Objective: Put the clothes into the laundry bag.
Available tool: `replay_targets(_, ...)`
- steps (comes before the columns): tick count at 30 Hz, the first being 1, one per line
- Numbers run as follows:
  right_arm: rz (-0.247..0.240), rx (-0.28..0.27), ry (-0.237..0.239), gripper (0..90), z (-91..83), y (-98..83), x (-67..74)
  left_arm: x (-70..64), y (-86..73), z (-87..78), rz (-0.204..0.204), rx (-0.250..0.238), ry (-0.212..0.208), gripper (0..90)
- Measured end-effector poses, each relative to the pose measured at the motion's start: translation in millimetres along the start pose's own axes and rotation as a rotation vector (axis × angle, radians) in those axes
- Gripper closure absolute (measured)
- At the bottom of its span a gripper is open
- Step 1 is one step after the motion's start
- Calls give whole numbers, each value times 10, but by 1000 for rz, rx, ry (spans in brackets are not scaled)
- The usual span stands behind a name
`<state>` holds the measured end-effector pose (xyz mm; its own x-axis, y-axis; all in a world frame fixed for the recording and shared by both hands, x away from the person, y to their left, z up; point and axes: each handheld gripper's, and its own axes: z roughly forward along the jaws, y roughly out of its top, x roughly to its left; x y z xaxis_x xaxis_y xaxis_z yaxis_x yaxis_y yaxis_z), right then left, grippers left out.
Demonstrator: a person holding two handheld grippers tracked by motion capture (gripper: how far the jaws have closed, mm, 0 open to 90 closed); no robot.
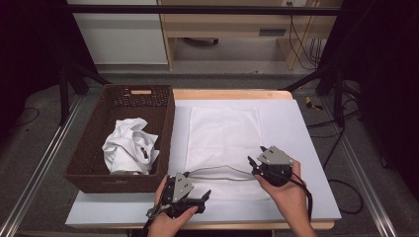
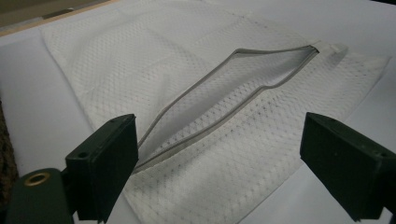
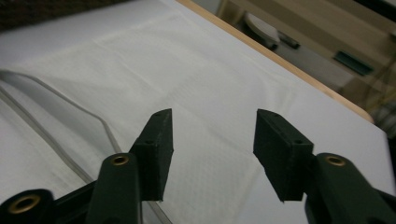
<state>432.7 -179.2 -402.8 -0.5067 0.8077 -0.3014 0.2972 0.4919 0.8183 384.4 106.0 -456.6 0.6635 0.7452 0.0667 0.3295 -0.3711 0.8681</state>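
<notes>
- so, the mesh laundry bag [image 1: 225,143] lies flat on the white table cover [image 1: 306,148], its long axis running away from the person; its zipper opening [image 1: 222,173] runs crosswise along the near end, right between the two grippers.
- the left gripper [image 1: 205,196] sits at the near-left end of that opening and points across toward it; in the left gripper view the gaping zipper slit [image 2: 224,102] runs from beside its left-hand jaw off into the distance.
- the right gripper [image 1: 253,165] sits at the slit's right end, the nearer of the two to the zipper edge; in the right gripper view the grey zipper tape [image 3: 70,116] curves off to the left of its jaws.
- left gripper: jaws wide apart, nothing between them but the mesh lying below, untouched.
- right gripper: jaws partly apart over the bag's fabric, gripping nothing.
- left of both grippers, the crumpled white garment [image 1: 129,145] lies in the brown wicker basket [image 1: 89,143], closer to the left hand.
- likely next: each gripper takes one lip of the opening.
</notes>
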Motion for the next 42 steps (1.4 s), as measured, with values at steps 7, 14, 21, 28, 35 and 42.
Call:
replay_targets(7, -58, -72, 6, 606, 90, -62, 115, 39, -5, -35, -12, -5, 41, 209)
replay_targets(14, -186, 15, 124, 646, 225, -321, 256, 11, -15, -18, 2, -13, 61, 278)
replay_targets(21, -193, 74, 150, 605, 364, -356, 355, -28, -18, -15, 14, -10, 49, 302)
replay_targets(28, -230, 107, 160, 595, 516, -339, 418, -39, -9, -27, 4, -11, 40, 290)
replay_targets(35, -262, 122, 150, 773, 550, -314, 456, -48, -12, -23, 1, -2, 36, 290)
replay_targets(42, -298, 109, 126, 882, 527, -274, 481, -67, -14, -16, -2, 1, 28, 289)
